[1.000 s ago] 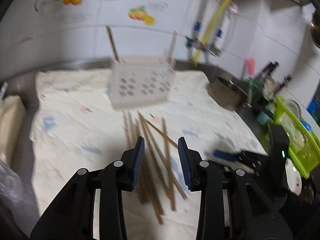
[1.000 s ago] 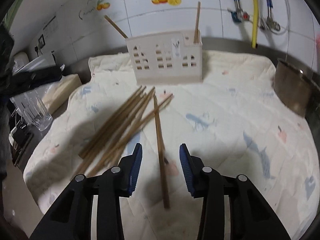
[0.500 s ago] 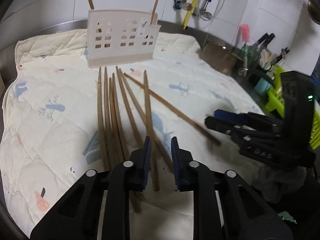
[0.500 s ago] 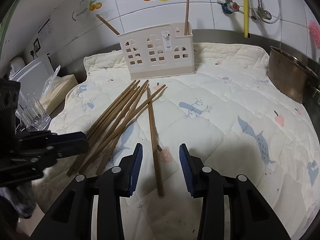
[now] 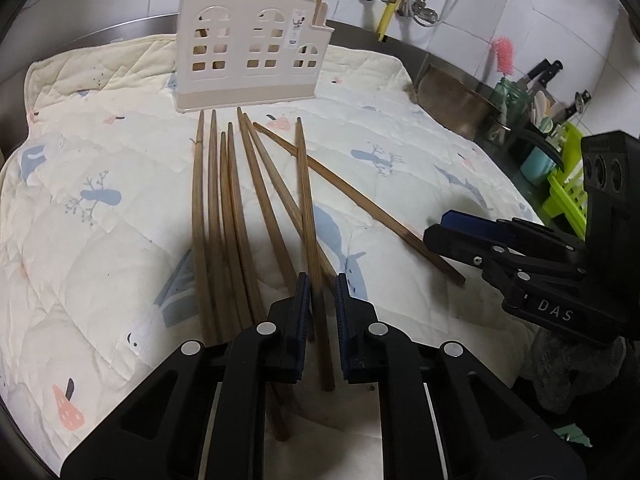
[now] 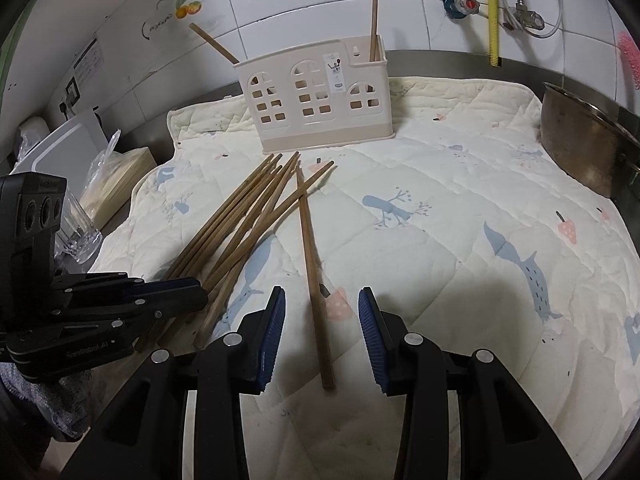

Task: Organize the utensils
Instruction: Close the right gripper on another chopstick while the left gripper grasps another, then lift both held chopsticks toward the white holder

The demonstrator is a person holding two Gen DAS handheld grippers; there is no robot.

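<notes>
Several brown wooden chopsticks [image 5: 224,216] lie fanned on a quilted cream mat [image 5: 100,140] in front of a cream utensil holder [image 5: 250,50] that holds two upright chopsticks. My left gripper [image 5: 321,308] is low over the pile, its jaws narrowed around one chopstick [image 5: 306,220] with small gaps on both sides. My right gripper [image 6: 322,320] is open and straddles a single chopstick [image 6: 310,256] lying apart from the pile [image 6: 240,224]. The holder [image 6: 316,96] stands behind it.
A metal bowl [image 6: 584,140] sits at the mat's right edge. A glass cup [image 6: 78,224] and a white box stand to the left. A green dish rack [image 5: 568,184] with knives is at the far right. A tiled wall with pipes is behind.
My left gripper has come down and closer over the chopstick pile and its jaws have narrowed around one chopstick. My right gripper has moved forward slightly and stays open.
</notes>
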